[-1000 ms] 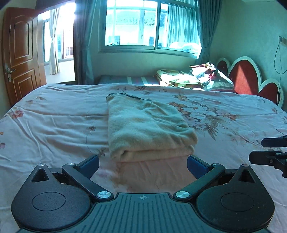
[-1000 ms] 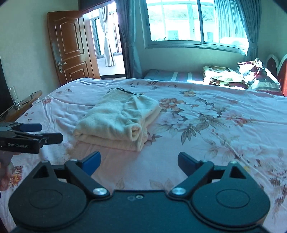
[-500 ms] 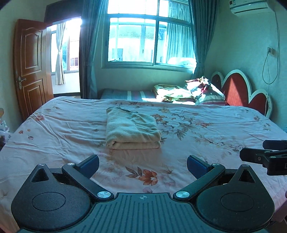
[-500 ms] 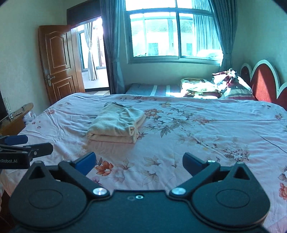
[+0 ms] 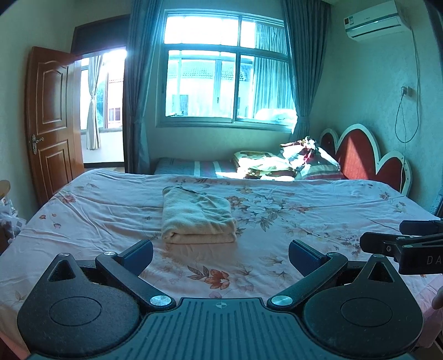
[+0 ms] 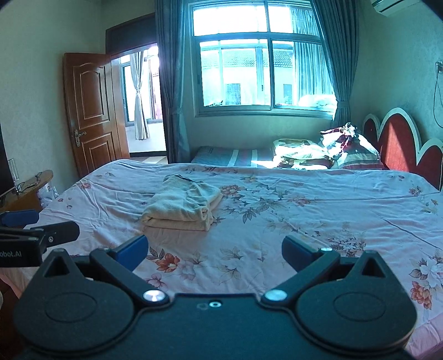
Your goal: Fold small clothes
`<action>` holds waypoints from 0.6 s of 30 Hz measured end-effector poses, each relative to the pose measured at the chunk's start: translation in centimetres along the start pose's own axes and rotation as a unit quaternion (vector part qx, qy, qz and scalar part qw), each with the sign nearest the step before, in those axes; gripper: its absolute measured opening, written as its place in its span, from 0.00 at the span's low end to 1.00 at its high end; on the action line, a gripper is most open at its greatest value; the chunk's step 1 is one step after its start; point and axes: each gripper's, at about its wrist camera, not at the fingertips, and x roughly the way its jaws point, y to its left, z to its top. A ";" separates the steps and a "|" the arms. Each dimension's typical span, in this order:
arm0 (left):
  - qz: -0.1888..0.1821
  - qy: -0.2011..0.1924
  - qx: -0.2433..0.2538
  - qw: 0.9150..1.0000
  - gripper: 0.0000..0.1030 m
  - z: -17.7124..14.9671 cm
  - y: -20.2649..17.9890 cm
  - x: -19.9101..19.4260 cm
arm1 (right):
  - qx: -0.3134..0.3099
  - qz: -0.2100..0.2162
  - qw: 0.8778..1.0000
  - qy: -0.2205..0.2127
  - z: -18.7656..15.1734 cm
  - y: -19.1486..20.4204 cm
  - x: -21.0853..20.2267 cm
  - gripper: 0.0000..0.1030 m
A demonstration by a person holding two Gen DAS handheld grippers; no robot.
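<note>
A cream-coloured terry cloth garment point(image 5: 198, 220) lies folded into a thick, neat rectangle on the pink floral bedsheet point(image 5: 304, 221), a little left of the bed's middle. Its doubled fold edge faces the near side, the layers stacked evenly one on another, and a thin dark trim shows along its far end. From the right wrist view the same bundle point(image 6: 181, 205) shows its layered side, with two rolled edges sitting one over the other.

The left gripper point(image 5: 220, 256) hangs above the near part of the bed, its blue-padded fingers spread wide with nothing between them, well short of the cloth. The right gripper point(image 6: 214, 250) is likewise spread and empty, off to the cloth's right side and back from it. Each one shows at the edge of the other's view.

Past the bed's far side lies a striped mattress point(image 5: 193, 167) with a heap of patterned bedding point(image 5: 290, 163) in a patch of sun, beside a red scalloped headboard point(image 5: 365, 157). A wide window point(image 5: 229, 83) with teal curtains point(image 5: 138, 91) sits behind, a brown wooden door point(image 5: 51, 119) stands open at the left, and a white air conditioner point(image 5: 373, 20) is mounted high on the right wall. Nothing lies between the grippers and the cloth.
</note>
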 end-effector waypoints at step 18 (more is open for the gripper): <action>-0.002 -0.006 0.004 1.000 1.00 0.3 -1.2 0.1 | 0.001 -0.004 1.000 -0.007 0.0 -0.5 -0.7 0.99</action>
